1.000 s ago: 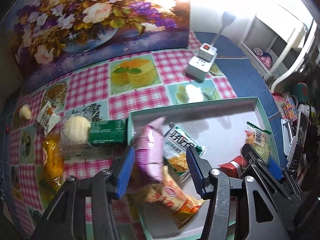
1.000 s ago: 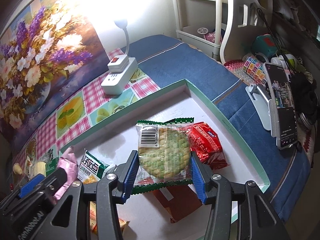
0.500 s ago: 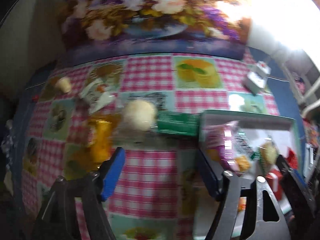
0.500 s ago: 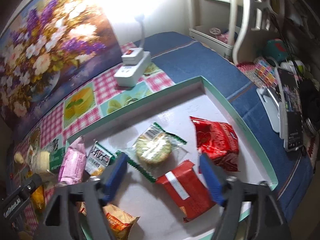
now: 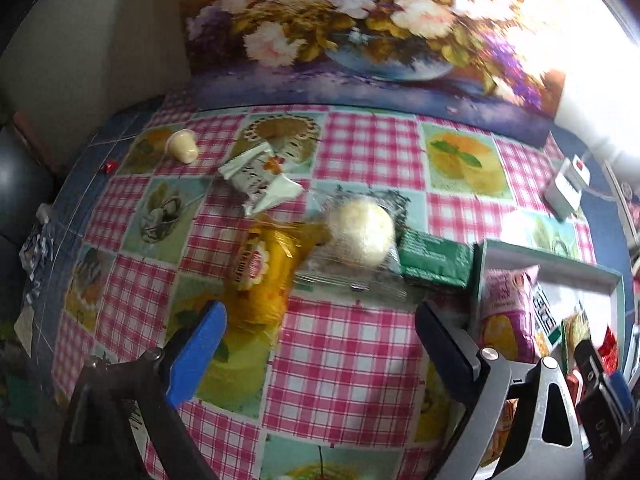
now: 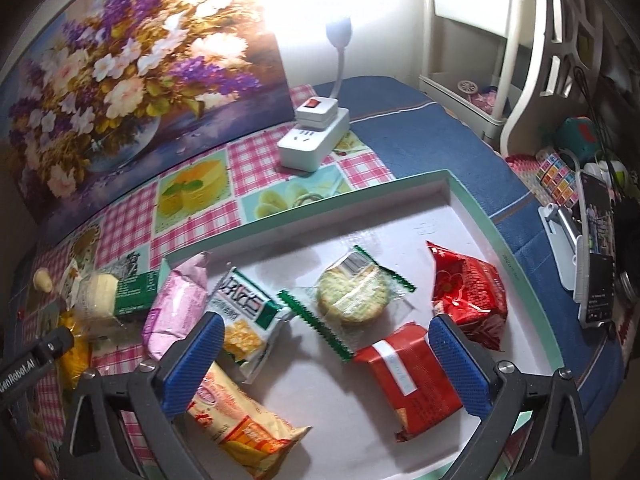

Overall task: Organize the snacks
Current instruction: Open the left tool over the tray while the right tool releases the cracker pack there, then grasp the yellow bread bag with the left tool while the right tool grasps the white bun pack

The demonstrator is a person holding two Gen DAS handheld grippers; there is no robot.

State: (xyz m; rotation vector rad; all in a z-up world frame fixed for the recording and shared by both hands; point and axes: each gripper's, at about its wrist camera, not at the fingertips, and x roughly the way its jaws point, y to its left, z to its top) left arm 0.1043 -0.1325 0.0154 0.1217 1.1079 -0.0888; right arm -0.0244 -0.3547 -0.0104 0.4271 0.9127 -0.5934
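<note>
My right gripper (image 6: pixel 328 360) hovers over the white tray (image 6: pixel 516 264), jaws opening wide with nothing pressed between them. Just beyond its tips the green-edged cookie pack (image 6: pixel 352 296) lies flat, with two red packs (image 6: pixel 468 300), a corn snack pack (image 6: pixel 248 316), a pink pack (image 6: pixel 176 312) and an orange pack (image 6: pixel 240 420) around it. My left gripper (image 5: pixel 320 332) is above the checked tablecloth left of the tray (image 5: pixel 548 260), jaws opening and empty. Ahead of it lie a yellow pack (image 5: pixel 260 276), a round white cake in clear wrap (image 5: pixel 362 234), a green pack (image 5: pixel 434 260), a white wrapper (image 5: pixel 260 178) and a small jelly cup (image 5: pixel 184 146).
A flower painting (image 6: pixel 132 64) leans along the back of the table. A white power strip with a lamp (image 6: pixel 312 140) stands behind the tray. On the right are a phone on a stand (image 6: pixel 596 264) and white shelving (image 6: pixel 480 92).
The left gripper let go of the pink pack in the tray and swung left over the tablecloth, widening. The right gripper released the cookie pack onto the tray and spread its jaws.
</note>
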